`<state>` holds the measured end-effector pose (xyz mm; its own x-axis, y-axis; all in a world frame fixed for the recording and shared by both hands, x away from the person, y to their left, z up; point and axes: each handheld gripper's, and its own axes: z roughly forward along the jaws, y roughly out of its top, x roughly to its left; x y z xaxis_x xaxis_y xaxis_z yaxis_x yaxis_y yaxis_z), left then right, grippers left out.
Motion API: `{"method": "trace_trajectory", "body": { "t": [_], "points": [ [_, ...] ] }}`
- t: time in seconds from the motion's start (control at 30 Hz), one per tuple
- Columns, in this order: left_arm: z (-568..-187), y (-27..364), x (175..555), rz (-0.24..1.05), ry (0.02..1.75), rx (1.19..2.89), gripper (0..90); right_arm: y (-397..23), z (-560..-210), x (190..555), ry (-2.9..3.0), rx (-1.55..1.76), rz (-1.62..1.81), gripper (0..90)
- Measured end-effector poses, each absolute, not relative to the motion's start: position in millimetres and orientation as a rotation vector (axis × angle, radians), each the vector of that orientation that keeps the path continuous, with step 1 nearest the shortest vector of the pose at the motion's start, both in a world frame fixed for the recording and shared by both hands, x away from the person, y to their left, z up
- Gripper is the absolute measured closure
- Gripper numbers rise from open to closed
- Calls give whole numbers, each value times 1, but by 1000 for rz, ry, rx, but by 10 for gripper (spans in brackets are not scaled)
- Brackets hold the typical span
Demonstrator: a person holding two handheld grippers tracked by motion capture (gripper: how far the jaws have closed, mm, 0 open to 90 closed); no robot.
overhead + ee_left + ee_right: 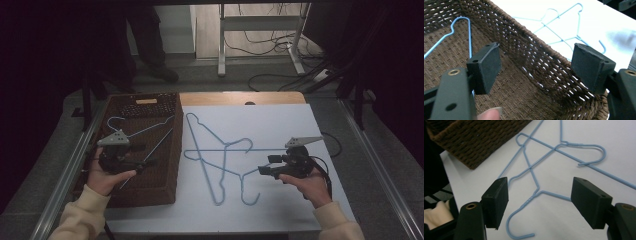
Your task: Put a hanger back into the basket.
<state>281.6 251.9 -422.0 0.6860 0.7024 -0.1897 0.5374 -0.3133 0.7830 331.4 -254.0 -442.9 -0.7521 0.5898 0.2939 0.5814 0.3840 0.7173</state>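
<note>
A brown wicker basket (177, 150) stands on the left of the table, with one blue wire hanger (145, 129) lying inside it. My left gripper (145, 156) hovers over the basket's near part, open, with nothing between its pads (486, 67); the basket's wall (529, 47) and that hanger (469, 32) lie beyond. Two more blue hangers (202, 131) (220, 170) lie crossed on the white sheet. My right gripper (265, 165) is open just right of them. The nearer hanger's twisted neck and hook (524, 206) lie on the sheet under its open jaws (539, 202), untouched.
The white sheet (280, 125) covers most of the table, with a wooden strip (240, 97) at the far edge. A person's legs (150, 45) stand beyond the basket. A metal frame (221, 45) and loose cables (270, 45) are on the floor behind.
</note>
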Motion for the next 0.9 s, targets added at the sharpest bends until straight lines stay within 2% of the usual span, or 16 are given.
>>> {"method": "trace_trajectory", "body": {
  "t": [0.7,0.9],
  "points": [
    [-419,244,268,239,936,2004,222,-216,-434,354,2562,1118,1256,311],
    [-421,243,268,233,936,2006,222,-196,-440,372,2590,1161,1167,328]
  ]
}}
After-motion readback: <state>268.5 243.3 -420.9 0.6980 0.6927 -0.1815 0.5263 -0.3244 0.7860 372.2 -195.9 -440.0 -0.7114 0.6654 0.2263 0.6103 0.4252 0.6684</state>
